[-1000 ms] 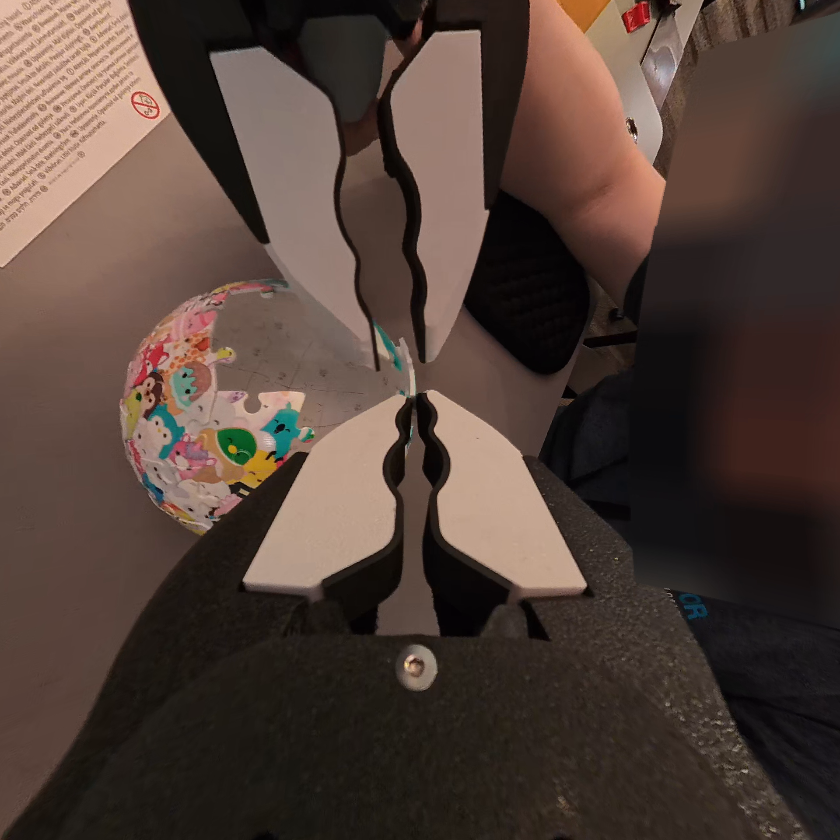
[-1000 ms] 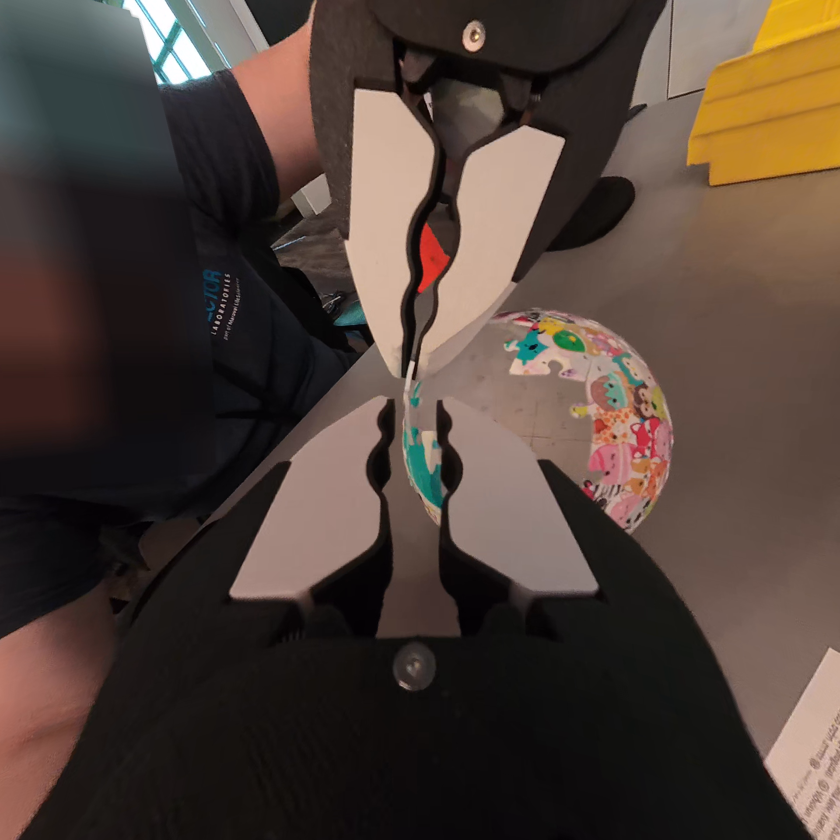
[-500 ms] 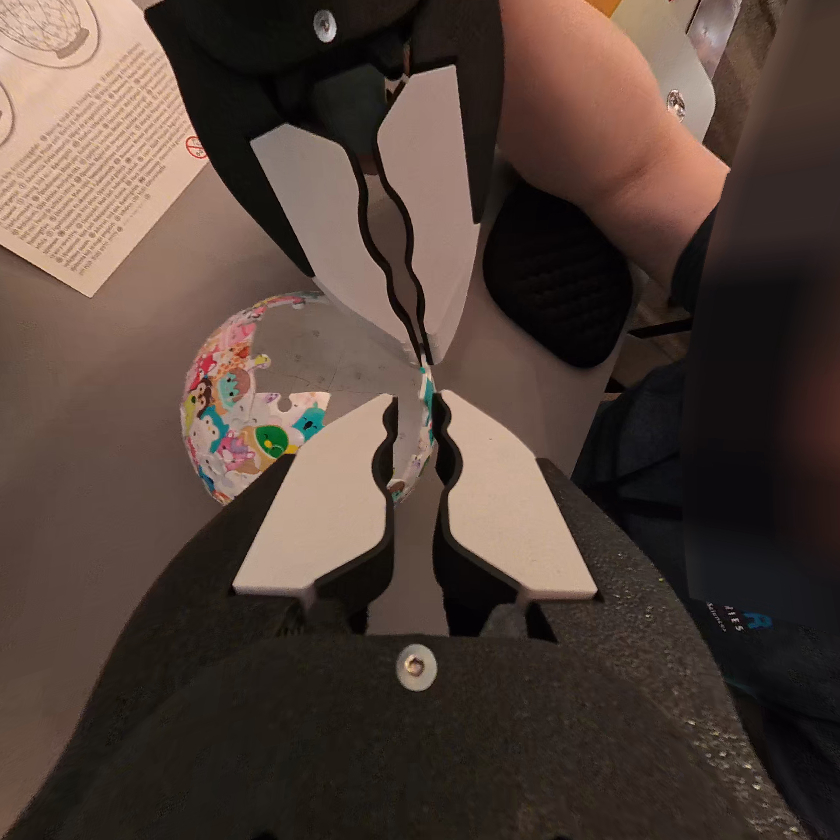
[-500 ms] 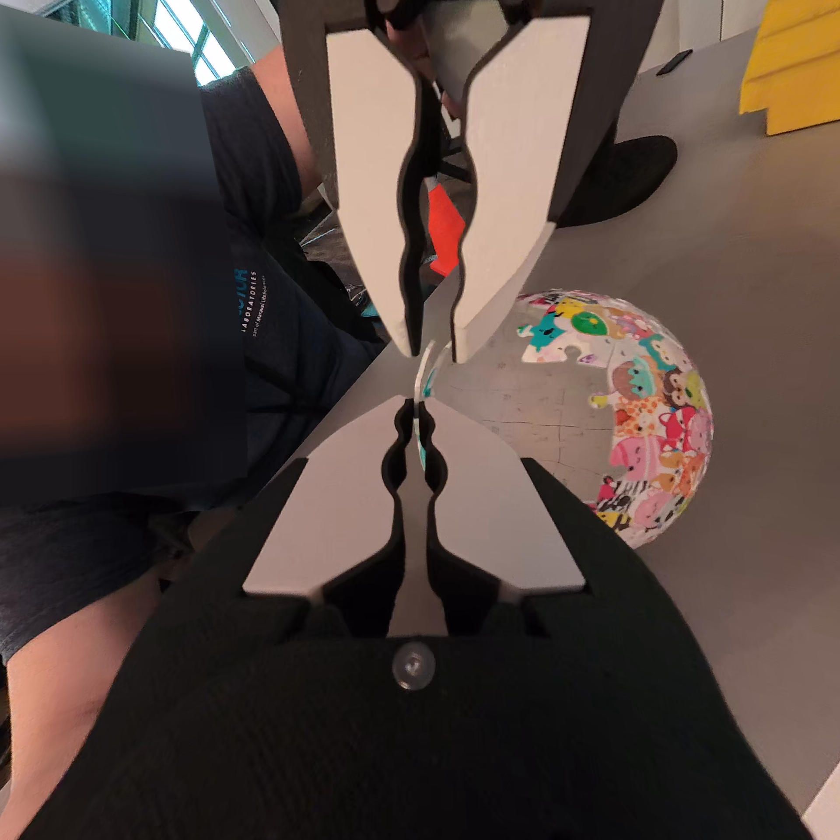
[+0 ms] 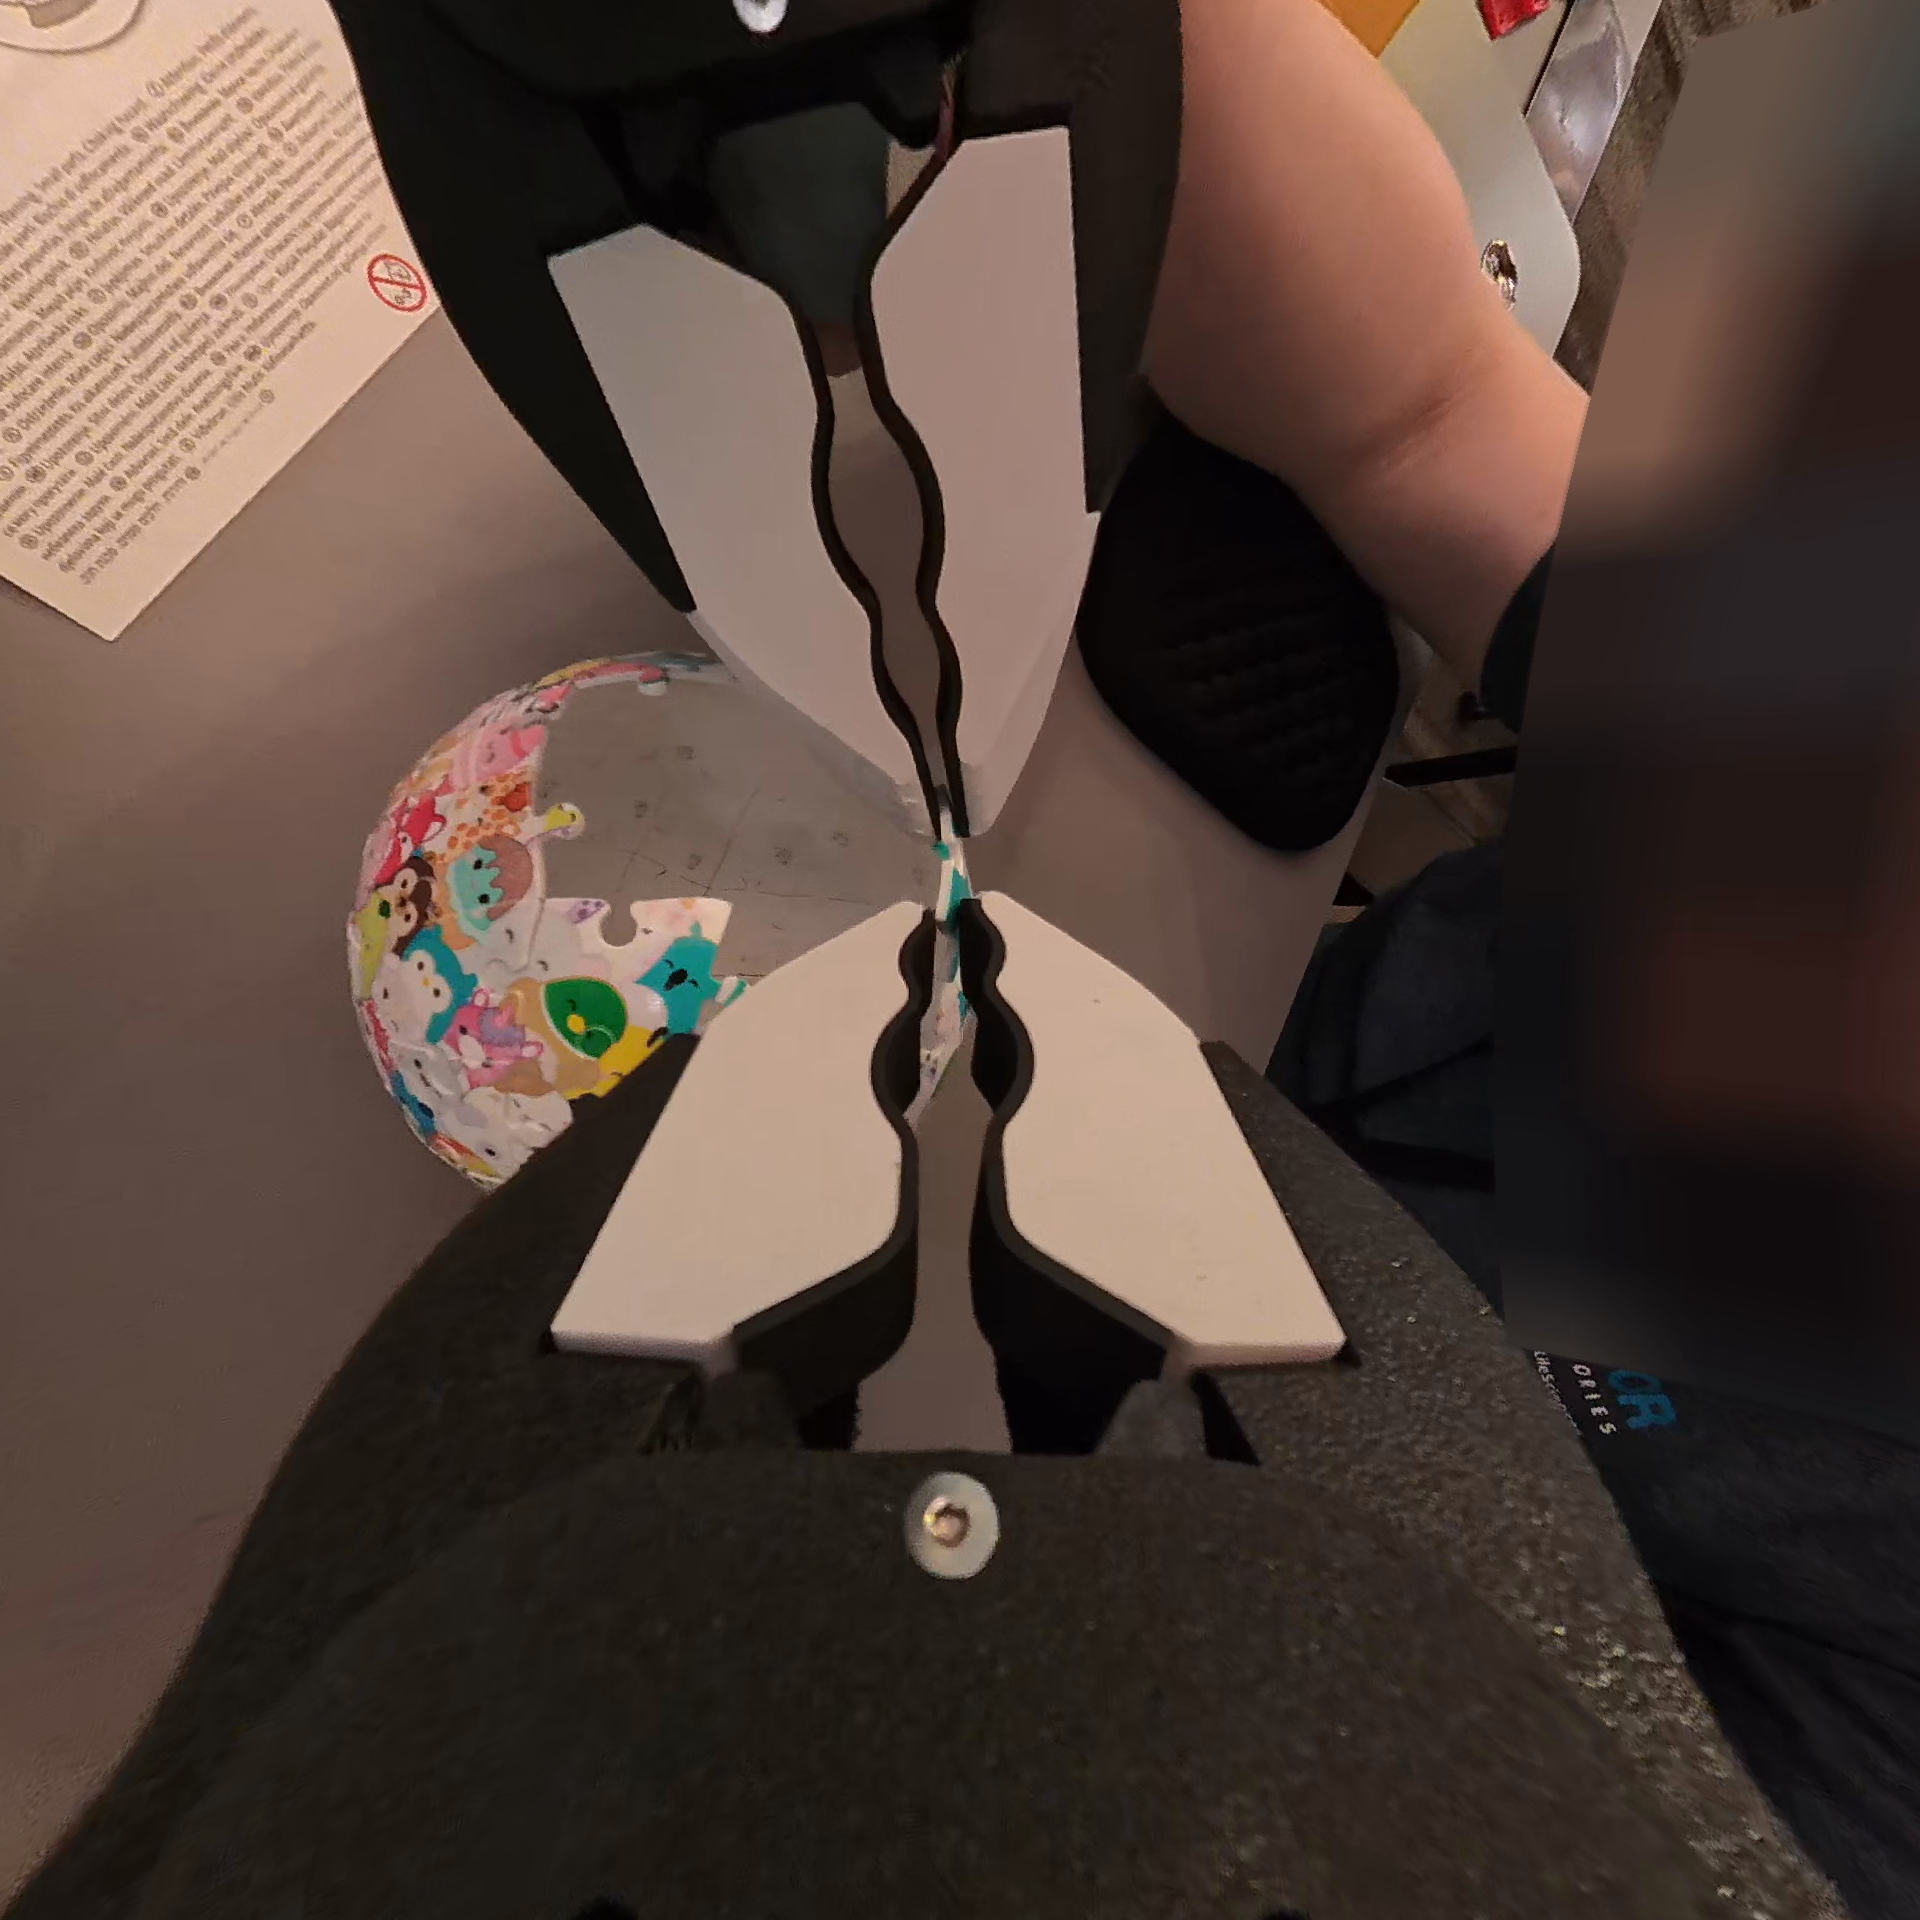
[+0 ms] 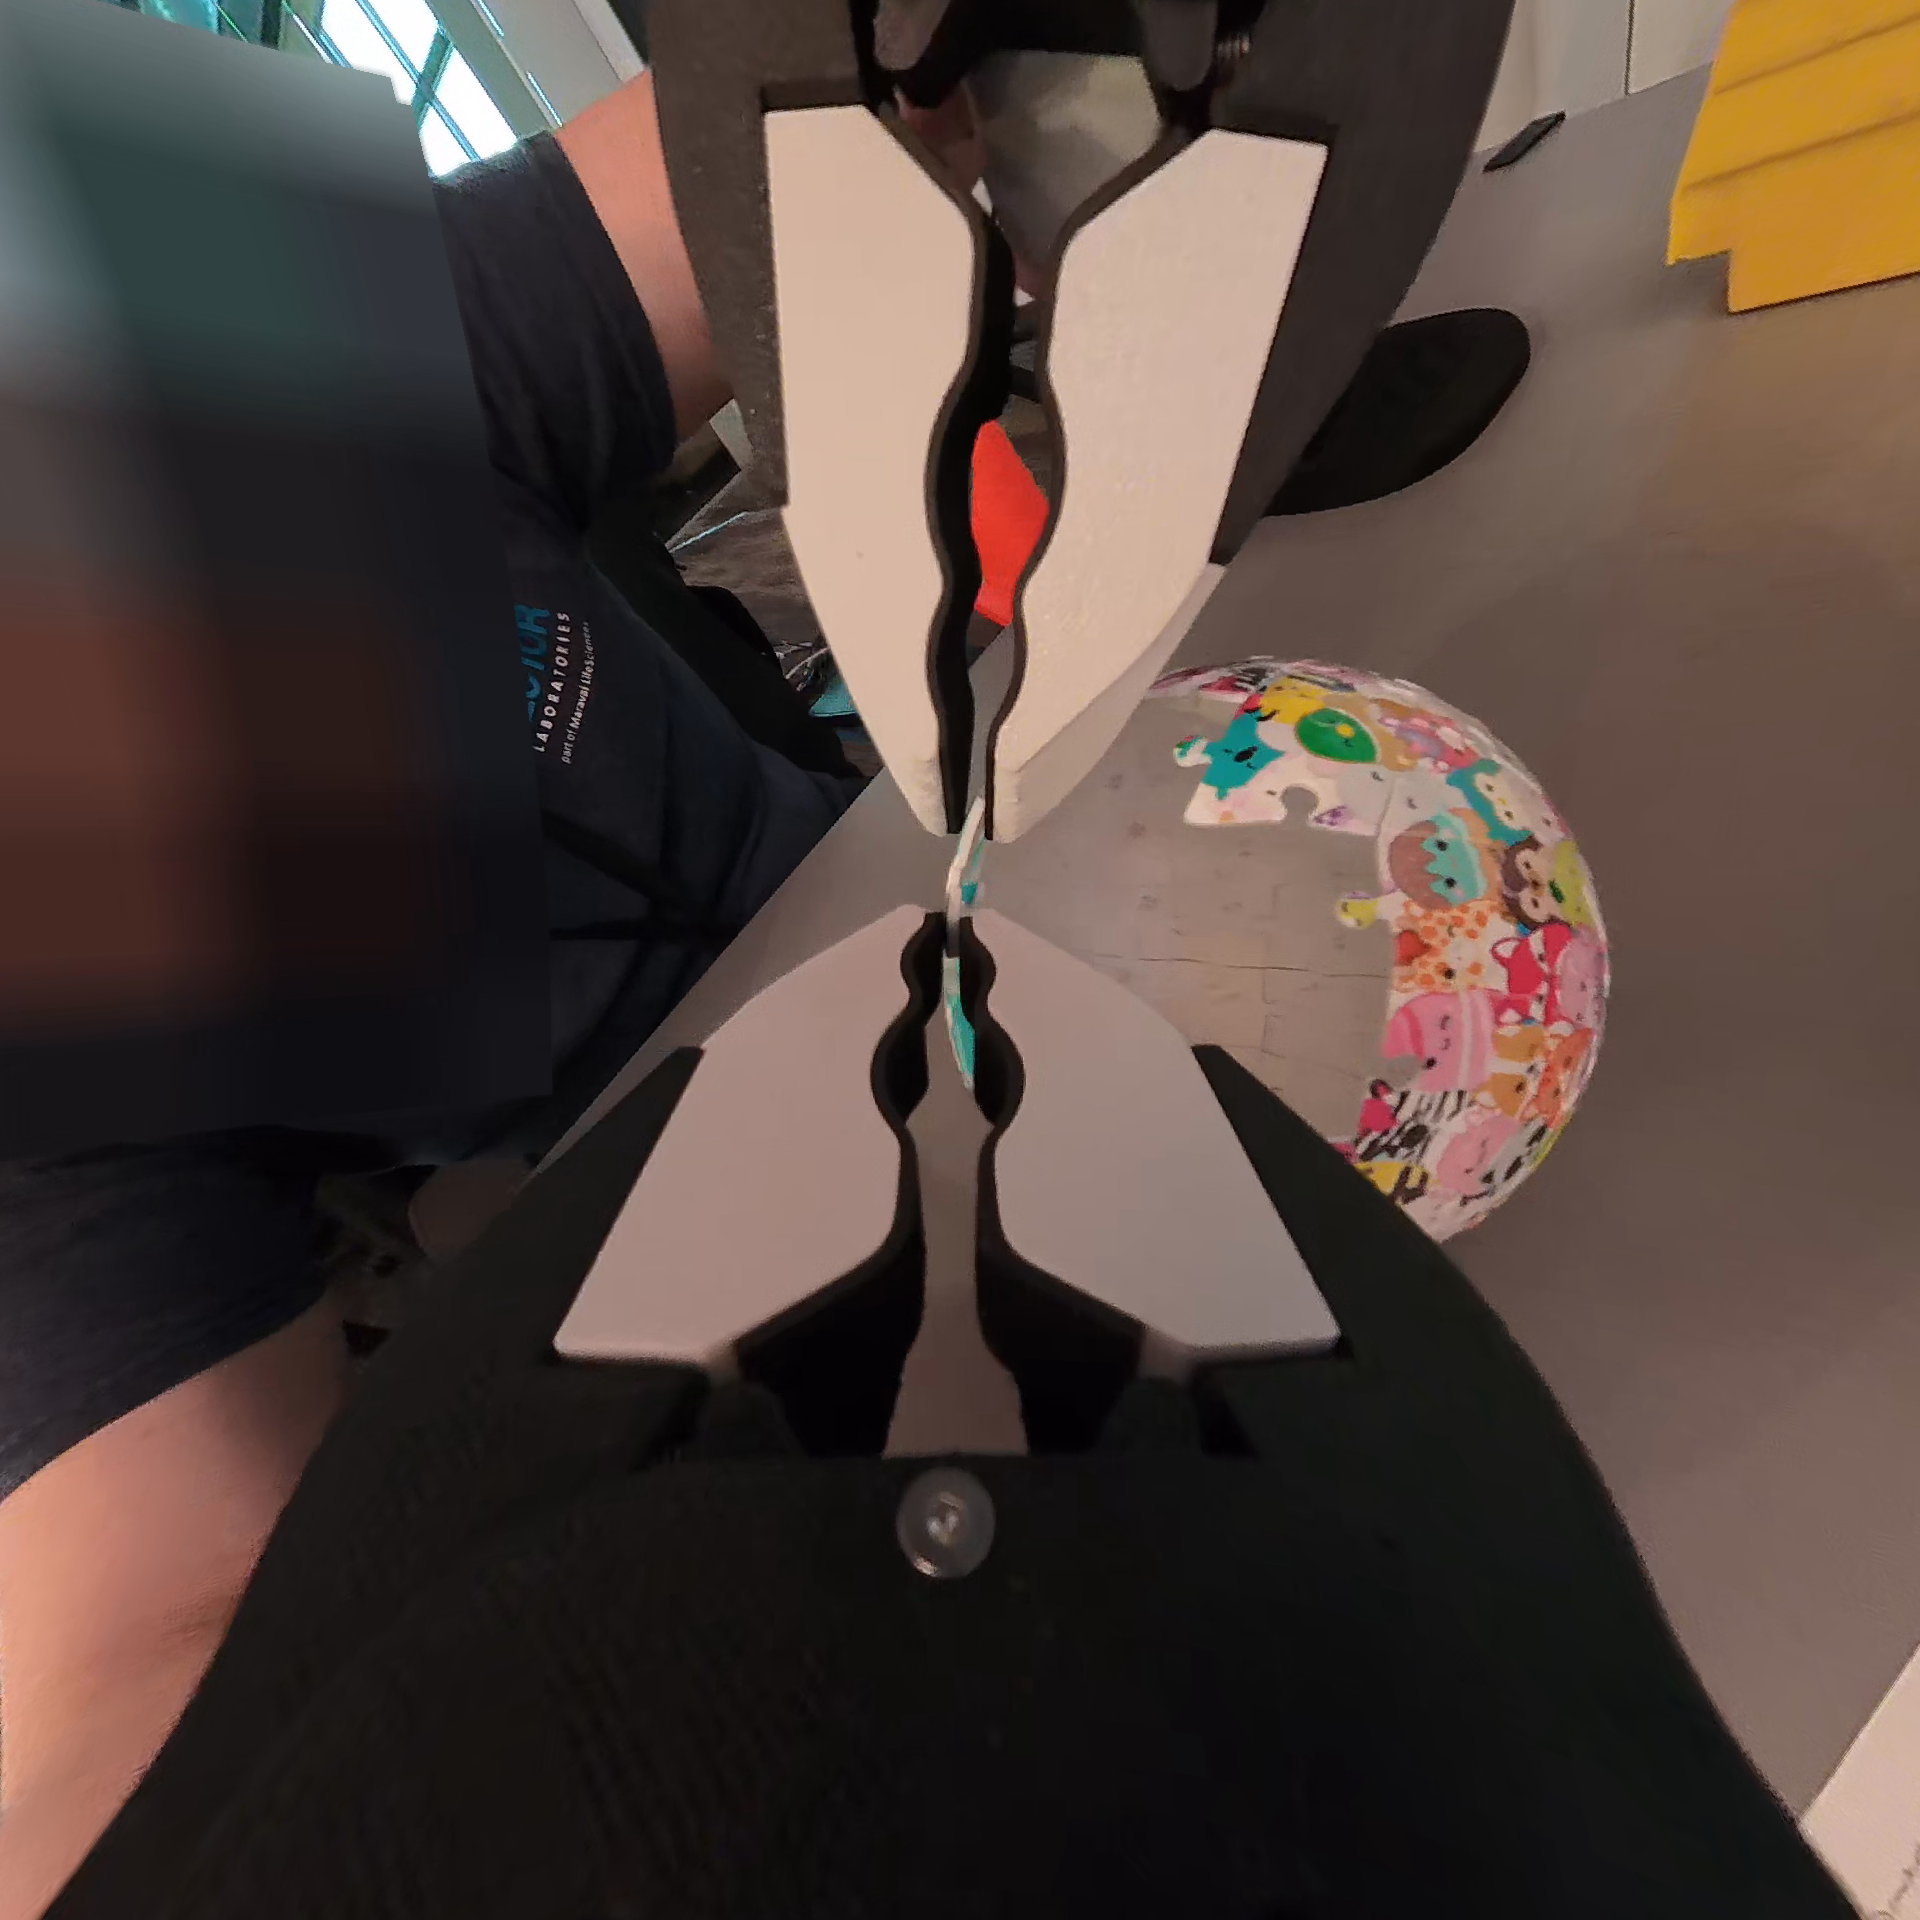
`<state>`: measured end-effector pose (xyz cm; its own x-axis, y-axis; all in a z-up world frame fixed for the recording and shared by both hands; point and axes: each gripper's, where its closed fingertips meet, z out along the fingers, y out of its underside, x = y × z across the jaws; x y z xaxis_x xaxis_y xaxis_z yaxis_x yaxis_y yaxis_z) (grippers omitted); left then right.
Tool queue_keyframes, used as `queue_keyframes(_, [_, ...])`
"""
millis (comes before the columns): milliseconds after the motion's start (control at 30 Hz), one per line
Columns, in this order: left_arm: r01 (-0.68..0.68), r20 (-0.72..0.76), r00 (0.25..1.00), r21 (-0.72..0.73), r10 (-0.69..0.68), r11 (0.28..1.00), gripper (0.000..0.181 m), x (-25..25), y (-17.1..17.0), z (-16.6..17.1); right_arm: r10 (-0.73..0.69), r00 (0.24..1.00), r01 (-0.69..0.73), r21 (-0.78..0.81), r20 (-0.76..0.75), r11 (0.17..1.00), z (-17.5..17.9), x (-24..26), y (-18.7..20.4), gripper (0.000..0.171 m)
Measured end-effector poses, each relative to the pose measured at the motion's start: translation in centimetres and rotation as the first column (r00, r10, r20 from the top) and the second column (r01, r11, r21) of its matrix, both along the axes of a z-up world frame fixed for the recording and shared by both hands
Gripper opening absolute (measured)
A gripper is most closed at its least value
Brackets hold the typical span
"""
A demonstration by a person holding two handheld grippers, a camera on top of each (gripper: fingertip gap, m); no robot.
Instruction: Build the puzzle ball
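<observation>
A thin puzzle piece [image 5: 948, 883] with teal print, seen edge-on, is held above the table edge between both grippers, tip to tip. My left gripper [image 5: 943, 914] is shut on its near end. My right gripper [image 5: 940, 823] comes in from above and is shut on its far end. In the right wrist view the piece [image 6: 962, 1023] sits between my right gripper's [image 6: 951, 925] fingers, and the left gripper [image 6: 968, 823] pinches its top. The part-built colourful puzzle ball [image 5: 488, 935] lies on the grey table with a large opening that shows its grey inside. It also shows in the right wrist view [image 6: 1455, 956].
A printed instruction sheet [image 5: 156, 312] lies on the table beyond the ball. A person's arm [image 5: 1351, 364] and dark shirt are close on the right. A yellow object [image 6: 1808, 156] and a black round pad [image 6: 1403, 416] sit far back. A white sheet corner [image 6: 1870, 1808] is near. The tips of both grippers are at nearly the same place.
One second ago the left gripper held the piece and the right was open. Half a second ago the right gripper held it and the left was open. Now both are shut on it.
</observation>
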<state>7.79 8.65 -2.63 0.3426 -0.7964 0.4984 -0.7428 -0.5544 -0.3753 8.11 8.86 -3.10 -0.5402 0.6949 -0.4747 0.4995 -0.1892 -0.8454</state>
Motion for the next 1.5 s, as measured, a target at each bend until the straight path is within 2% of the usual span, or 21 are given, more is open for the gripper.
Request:
queue_keyframes(433, [0.011,-0.030,0.999,0.024,-0.010,1.000,0.006,-0.3,0.2,-0.5,-0.019,1.000,0.019,0.021,-0.004,1.000,-0.2,-0.2,0.3,0.005])
queue_keyframes(533, [0.015,-0.045,0.999,0.019,-0.014,1.000,0.015,-0.3,0.1,-0.8,-0.024,1.000,0.024,0.023,-0.008,0.999,-0.2,-0.3,0.3,0.005])
queue_keyframes(767, [0.019,-0.046,0.999,0.003,-0.019,1.000,0.010,-0.2,0.0,-1.1,-0.029,1.000,0.029,0.024,-0.008,0.999,-0.4,-0.3,0.4,0.006])
queue_keyframes(1000, [0.018,-0.055,0.998,-0.003,-0.018,1.000,0.010,-0.2,0.0,-1.1,-0.049,0.999,0.050,0.053,-0.015,0.997,-0.5,0.0,0.8,0.022])
queue_keyframes(1300, [0.008,-0.070,0.997,-0.050,-0.011,0.999,0.010,-0.2,0.0,-1.1,-0.010,0.999,0.010,-0.015,0.039,1.000,-1.0,0.2,0.7,0.024])
queue_keyframes(1500, [0.010,-0.077,0.997,-0.052,-0.014,0.999,0.009,-0.2,0.0,-1.1,0.030,0.997,-0.037,0.096,0.077,0.995,-1.3,0.4,0.4,0.025])
